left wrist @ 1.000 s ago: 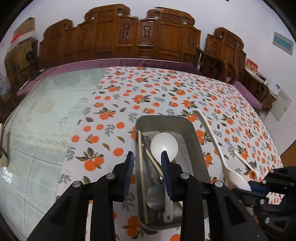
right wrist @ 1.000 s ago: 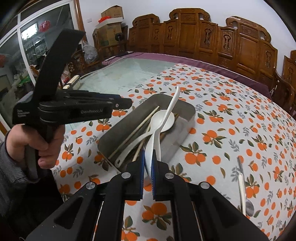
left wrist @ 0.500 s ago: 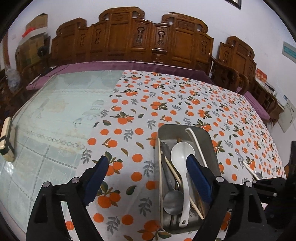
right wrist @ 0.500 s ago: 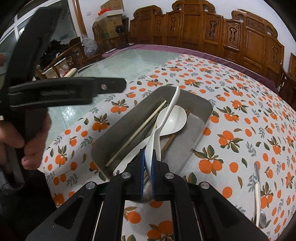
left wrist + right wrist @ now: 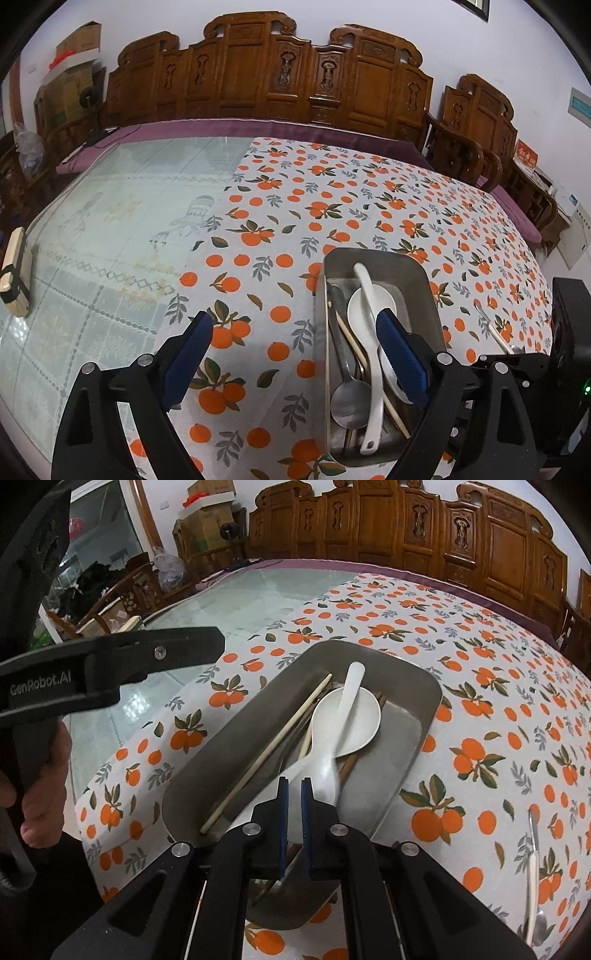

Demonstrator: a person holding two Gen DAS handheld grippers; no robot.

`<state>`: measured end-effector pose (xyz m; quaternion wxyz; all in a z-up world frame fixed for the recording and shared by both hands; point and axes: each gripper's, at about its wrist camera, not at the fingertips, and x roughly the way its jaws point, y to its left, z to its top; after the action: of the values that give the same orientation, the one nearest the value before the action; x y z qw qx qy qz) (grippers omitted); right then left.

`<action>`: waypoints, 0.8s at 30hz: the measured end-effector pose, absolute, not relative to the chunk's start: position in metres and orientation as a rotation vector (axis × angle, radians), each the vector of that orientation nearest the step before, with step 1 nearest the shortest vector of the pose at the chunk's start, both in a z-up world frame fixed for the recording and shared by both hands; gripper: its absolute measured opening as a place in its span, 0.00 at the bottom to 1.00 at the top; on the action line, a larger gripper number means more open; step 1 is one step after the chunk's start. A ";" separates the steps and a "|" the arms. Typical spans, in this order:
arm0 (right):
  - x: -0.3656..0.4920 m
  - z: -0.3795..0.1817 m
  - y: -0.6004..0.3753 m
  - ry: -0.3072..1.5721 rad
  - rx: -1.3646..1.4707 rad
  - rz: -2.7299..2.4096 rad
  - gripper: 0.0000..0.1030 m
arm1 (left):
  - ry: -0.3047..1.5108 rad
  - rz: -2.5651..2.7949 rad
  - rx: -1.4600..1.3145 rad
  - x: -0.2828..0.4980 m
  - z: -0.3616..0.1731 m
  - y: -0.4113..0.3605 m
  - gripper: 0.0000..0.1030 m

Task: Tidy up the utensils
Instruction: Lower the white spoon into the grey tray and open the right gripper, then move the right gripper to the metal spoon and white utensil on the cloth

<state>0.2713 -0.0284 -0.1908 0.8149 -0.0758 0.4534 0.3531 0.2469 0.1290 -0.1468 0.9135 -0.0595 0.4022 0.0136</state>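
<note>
1. Your right gripper [image 5: 292,794] is clenched on the bowl end of a white spoon [image 5: 345,716], low over the near end of the metal tray [image 5: 413,746].
2. That spoon's handle runs up and away from the blue pads and lies across the bowl of a second white spoon [image 5: 364,722] already in the tray.
3. Your left gripper [image 5: 291,358] has just been opening; its jaws now stand wide with nothing between them but tablecloth [image 5: 332,206].
4. Its right-hand finger [image 5: 402,360] hangs over the tray and hides part of the white spoons from the left wrist view.
5. The tray sits on the orange-print tablecloth near the table's front edge. It also holds a metal spoon [image 5: 349,402], a pale chopstick [image 5: 266,753] along its left wall and darker sticks under the spoons.
6. Still outside the tray, on the cloth to its right, lies a utensil with a white handle and a metal end [image 5: 532,867]; what kind it is you cannot tell.
7. In the right wrist view your left gripper's black body [image 5: 110,668] and the hand [image 5: 40,775] holding it crowd the left side, just beside the tray's left wall.
8. Bare glass tabletop [image 5: 110,221] lies left of the cloth, with a small wooden block [image 5: 14,273] near its edge, well apart from the tray.
9. Carved wooden chairs [image 5: 295,81] line the far side of the table.
</note>
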 end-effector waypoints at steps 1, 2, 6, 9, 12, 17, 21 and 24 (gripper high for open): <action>0.269 -0.190 -0.030 0.963 -0.159 0.758 0.10 | 0.829 0.028 -0.123 0.247 -0.147 0.129 0.84; 0.268 -0.189 -0.032 0.960 -0.156 0.757 0.13 | 0.827 0.025 -0.123 0.247 -0.147 0.129 0.84; 0.261 -0.177 -0.053 0.931 -0.116 0.747 0.19 | 0.823 0.014 -0.118 0.246 -0.145 0.122 0.84; 0.253 -0.164 -0.077 0.897 -0.101 0.724 0.19 | 0.814 -0.001 -0.112 0.244 -0.141 0.113 0.84; 0.241 -0.152 -0.110 0.861 -0.110 0.673 0.20 | 0.805 -0.028 -0.111 0.241 -0.140 0.100 0.84; 0.225 -0.150 -0.170 0.834 -0.163 0.534 0.27 | 0.803 -0.071 -0.075 0.239 -0.141 0.070 0.84; 0.222 -0.162 -0.210 0.854 -0.200 0.427 0.28 | 0.805 -0.110 -0.063 0.237 -0.142 0.047 0.84; 0.220 -0.176 -0.232 0.869 -0.224 0.369 0.28 | 0.796 -0.132 -0.047 0.234 -0.141 0.030 0.84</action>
<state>0.2198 -0.2323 -0.1759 0.8847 -0.1077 0.4175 0.1775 0.2337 0.0301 -0.1414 0.9194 -0.0230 0.3873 -0.0641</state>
